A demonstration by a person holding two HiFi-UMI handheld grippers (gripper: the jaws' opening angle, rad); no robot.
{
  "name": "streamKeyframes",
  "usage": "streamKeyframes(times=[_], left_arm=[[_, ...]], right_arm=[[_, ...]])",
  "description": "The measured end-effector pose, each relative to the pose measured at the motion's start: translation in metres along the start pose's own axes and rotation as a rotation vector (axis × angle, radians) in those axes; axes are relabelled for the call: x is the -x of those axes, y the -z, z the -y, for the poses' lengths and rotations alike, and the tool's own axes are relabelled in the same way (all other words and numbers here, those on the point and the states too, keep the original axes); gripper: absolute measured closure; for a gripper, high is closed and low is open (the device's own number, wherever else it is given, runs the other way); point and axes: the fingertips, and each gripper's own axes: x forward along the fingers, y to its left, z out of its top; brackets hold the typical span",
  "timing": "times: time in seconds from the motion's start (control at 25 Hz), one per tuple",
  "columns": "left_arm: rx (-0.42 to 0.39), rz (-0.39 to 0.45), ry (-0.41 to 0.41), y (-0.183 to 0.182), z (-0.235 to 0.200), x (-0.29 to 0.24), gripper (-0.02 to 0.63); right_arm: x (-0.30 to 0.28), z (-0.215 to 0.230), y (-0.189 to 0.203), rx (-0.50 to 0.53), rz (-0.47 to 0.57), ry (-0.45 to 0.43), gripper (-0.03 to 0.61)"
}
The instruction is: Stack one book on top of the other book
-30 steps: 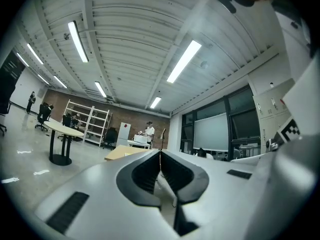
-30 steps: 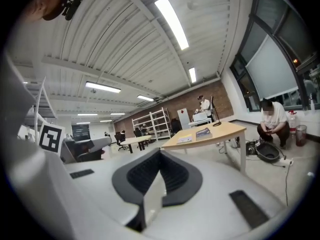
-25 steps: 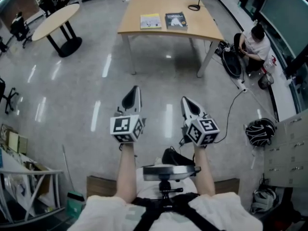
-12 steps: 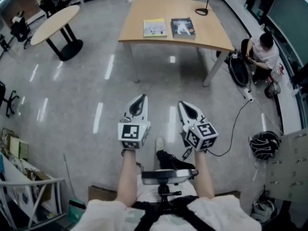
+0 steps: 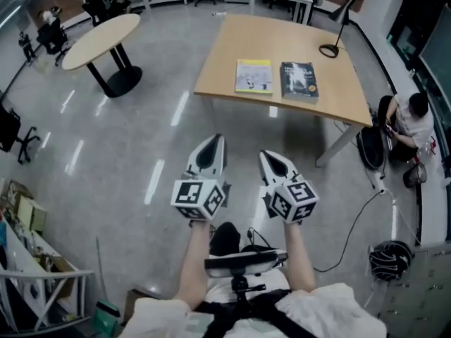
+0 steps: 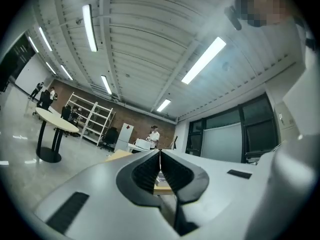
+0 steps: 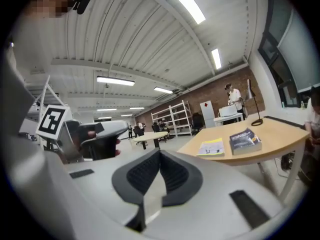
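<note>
Polished grey floor point(image 5: 127, 160) separates the left gripper point(image 5: 217, 141) and right gripper point(image 5: 266, 155), jaws pressed together on nothing, from the tan wooden surface point(image 5: 232, 44) at upper right, where the thin yellow book point(image 5: 254, 76), flat beside the dark-covered book point(image 5: 299, 81), may slide edgeward if nudged, not pinched.

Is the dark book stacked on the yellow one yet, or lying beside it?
Not stacked. The dark book lies flat on the wooden table beside the yellow book, a strip of bare tabletop between them.
</note>
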Motion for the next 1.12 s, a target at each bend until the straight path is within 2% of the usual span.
streamKeyframes(times=[0.08, 0.2, 0.4, 0.64, 0.84, 1.12], left_arm=[[-0.025, 0.001, 0.002, -0.004, -0.014, -0.022, 0.603], [-0.014, -0.008, 0.008, 0.004, -0.04, -0.058, 0.603], [-0.046, -0.077, 0.064, 0.029, -0.072, -0.138, 0.603], [-0.061, -0.113, 0.132, 0.022, -0.122, -0.251, 0.603], [-0.082, -0.185, 0.197, 0.03, -0.148, -0.319, 0.603], [-0.102, -0.341, 0.198, 0.094, -0.158, -0.374, 0.604]], right_arm=[[-0.025, 0.005, -0.003, 0.012, -0.008, -0.011, 0.581], [-0.059, 0.027, -0.007, 0.014, -0.005, 0.0, 0.581], [-0.115, 0.086, -0.017, 0.0, -0.009, 0.074, 0.581], [-0.208, 0.14, -0.051, 0.03, -0.016, 0.149, 0.581], [-0.26, 0.18, -0.07, -0.018, 0.012, 0.236, 0.581], [-0.284, 0.248, -0.052, -0.105, -0.041, 0.311, 0.581]])
